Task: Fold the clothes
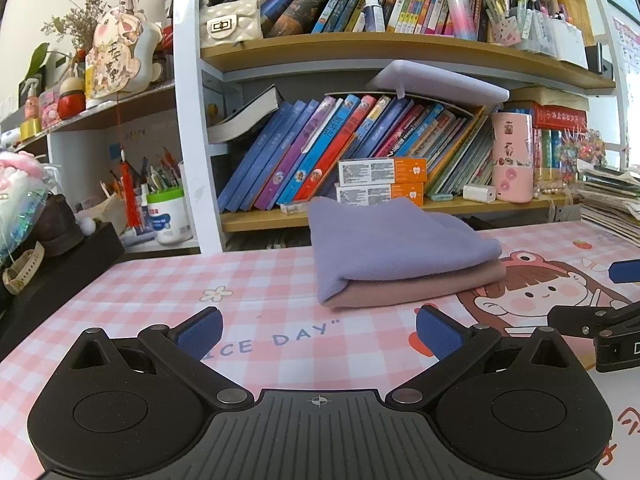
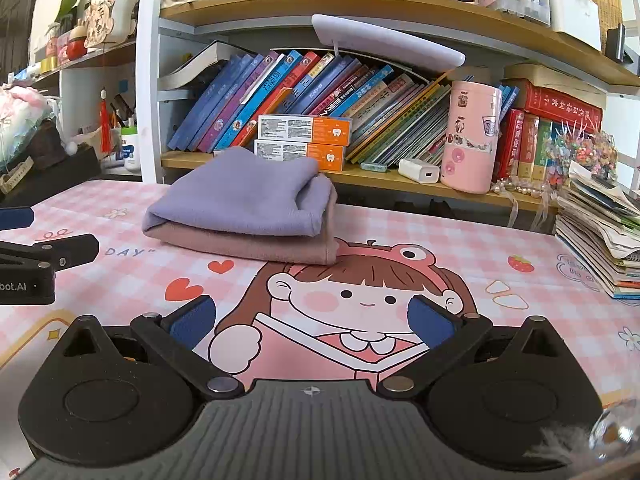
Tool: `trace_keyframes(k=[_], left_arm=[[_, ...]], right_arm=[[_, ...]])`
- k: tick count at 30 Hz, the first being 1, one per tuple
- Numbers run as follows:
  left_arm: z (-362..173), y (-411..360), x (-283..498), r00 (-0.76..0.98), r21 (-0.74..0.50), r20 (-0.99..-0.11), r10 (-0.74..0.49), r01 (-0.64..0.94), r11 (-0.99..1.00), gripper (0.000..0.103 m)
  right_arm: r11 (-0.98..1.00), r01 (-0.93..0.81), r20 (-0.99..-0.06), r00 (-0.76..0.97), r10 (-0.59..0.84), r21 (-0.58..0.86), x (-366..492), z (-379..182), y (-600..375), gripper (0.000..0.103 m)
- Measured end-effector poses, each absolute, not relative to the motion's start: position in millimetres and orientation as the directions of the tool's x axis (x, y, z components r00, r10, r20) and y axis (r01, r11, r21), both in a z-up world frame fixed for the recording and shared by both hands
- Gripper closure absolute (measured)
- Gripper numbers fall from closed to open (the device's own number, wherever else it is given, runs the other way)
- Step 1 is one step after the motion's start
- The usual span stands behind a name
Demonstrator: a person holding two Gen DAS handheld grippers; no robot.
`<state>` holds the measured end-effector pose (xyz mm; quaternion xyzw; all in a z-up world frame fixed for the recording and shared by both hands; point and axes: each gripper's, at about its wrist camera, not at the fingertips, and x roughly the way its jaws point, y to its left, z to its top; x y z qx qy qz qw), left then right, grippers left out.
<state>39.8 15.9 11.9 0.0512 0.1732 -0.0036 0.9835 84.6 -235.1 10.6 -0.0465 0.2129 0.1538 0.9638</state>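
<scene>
A folded lavender cloth [image 1: 396, 248] lies on top of a folded dusty-pink cloth [image 1: 420, 286], stacked on the pink checkered desk mat [image 1: 160, 300] near the bookshelf. The stack also shows in the right wrist view, lavender [image 2: 244, 196] over pink [image 2: 256, 246]. My left gripper [image 1: 318, 334] is open and empty, a short way in front of the stack. My right gripper [image 2: 312, 320] is open and empty, nearer me than the stack and to its right. Each gripper appears at the edge of the other's view.
A bookshelf [image 1: 360, 216] full of books stands right behind the stack, with two orange boxes [image 1: 382, 182] and a pink canister [image 1: 512, 156]. A pile of booklets [image 2: 600, 236] sits at the mat's right. A black box [image 1: 52, 280] borders the left.
</scene>
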Motion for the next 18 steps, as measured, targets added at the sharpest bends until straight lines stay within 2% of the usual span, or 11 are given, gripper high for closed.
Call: trace_keyframes(k=[18], left_arm=[[11.9, 13.0, 38.7, 0.942, 0.120, -0.336, 0.008, 0.034, 0.992, 0.000]], right_arm=[[0.949, -0.315, -0.430, 0.860, 0.276, -0.021, 86.1, 10.0, -235.2, 0.000]])
